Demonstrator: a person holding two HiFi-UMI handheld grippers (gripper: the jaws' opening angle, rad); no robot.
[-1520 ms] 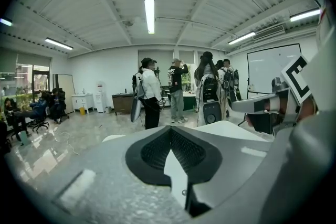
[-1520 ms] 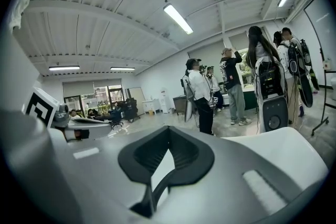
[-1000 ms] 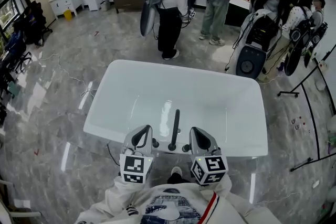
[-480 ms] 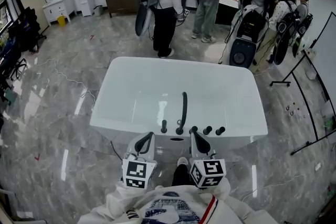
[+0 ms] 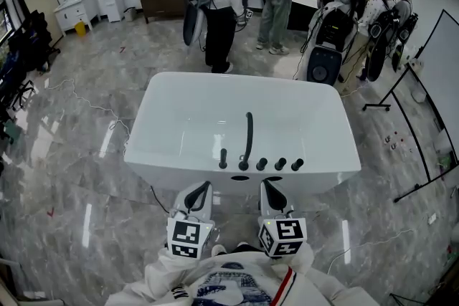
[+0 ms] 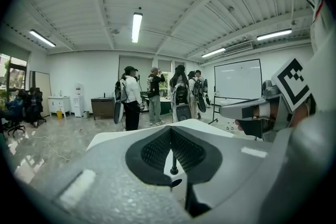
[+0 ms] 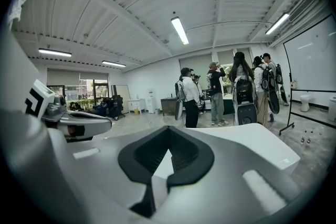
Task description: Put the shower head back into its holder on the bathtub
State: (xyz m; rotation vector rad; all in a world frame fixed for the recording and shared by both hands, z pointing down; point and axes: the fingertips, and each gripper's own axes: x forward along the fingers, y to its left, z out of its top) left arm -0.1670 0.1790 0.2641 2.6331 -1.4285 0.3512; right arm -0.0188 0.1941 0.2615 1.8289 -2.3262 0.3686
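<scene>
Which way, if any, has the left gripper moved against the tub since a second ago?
Yes: the left gripper backed off the bathtub. Its fingers were over the near rim; now they stop short.

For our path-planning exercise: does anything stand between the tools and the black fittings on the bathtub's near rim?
Nothing visible does. The left tool and right tool, shut and empty, sit short of the bathtub; only its outer wall separates them from the black fittings.
</scene>
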